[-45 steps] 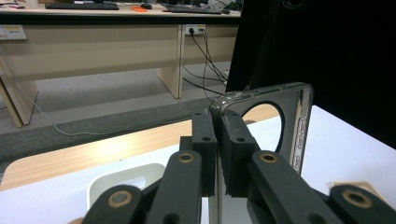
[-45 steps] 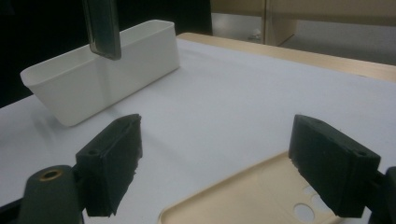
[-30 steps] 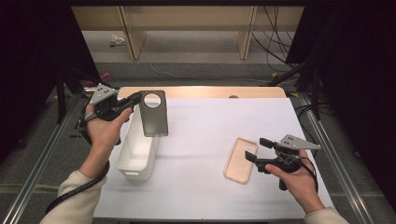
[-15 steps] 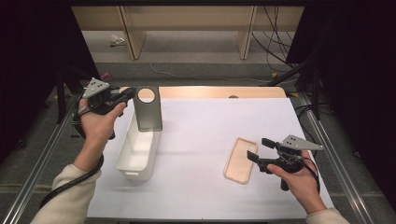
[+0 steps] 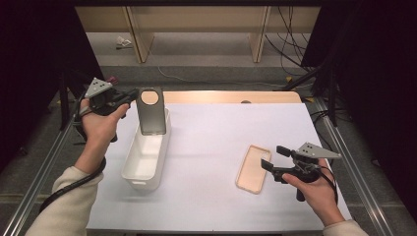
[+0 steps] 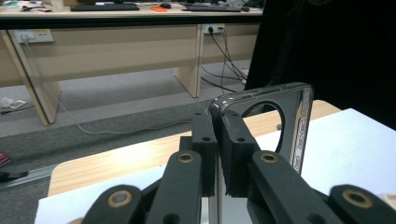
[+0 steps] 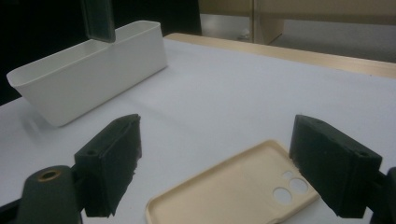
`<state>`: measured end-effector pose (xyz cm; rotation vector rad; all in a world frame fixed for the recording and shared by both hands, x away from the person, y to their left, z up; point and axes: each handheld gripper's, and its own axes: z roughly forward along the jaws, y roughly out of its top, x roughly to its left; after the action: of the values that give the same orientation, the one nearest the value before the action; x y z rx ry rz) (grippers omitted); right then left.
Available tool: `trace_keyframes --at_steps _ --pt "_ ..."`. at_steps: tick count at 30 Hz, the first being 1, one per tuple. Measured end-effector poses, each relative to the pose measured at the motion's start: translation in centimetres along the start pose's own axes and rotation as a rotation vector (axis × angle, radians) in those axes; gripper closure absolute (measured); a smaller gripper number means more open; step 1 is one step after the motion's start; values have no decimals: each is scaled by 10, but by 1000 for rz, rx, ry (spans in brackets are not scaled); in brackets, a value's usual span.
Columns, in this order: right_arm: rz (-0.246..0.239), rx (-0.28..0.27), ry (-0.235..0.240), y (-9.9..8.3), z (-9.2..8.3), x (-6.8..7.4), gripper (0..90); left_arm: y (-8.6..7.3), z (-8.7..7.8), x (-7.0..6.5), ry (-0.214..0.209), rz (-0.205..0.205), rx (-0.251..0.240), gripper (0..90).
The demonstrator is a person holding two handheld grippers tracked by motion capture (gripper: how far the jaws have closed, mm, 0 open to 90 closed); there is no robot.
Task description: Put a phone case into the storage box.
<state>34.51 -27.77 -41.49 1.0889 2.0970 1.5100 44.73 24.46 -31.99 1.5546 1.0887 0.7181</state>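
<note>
The left gripper (image 5: 132, 96), clamped on a dark grey plastic phone case (image 5: 150, 111), holds it upright over the long white plastic bin (image 5: 143, 156), seemingly to drop it in. The right gripper (image 5: 273, 157), jaws apart, hovers by 1 beige phone case (image 5: 253, 168), probably next.

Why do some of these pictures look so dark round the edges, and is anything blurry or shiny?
High view: the white table cover is brightly lit, while both sides fall into near-black. Left gripper view: the left tongs sit close and soft, and the dark phone case they pinch shows glare along its glossy rim. Right gripper view: the open right tongs look blurred, the beige phone case slightly soft.
</note>
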Motion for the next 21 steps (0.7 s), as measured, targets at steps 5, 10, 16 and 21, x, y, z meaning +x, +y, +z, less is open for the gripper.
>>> trace_keyframes --at_steps 5,10,16,21 --pt "0 0 -2 0 0 0 177 0 4 4 12 7 7 849" --pt "0 1 -3 0 0 0 177 -1 8 10 16 13 8 849" --pt "1 2 -3 -1 0 -1 177 -2 13 15 23 24 16 848" --pt "1 3 -1 -1 0 -1 177 -3 16 18 32 25 18 849"
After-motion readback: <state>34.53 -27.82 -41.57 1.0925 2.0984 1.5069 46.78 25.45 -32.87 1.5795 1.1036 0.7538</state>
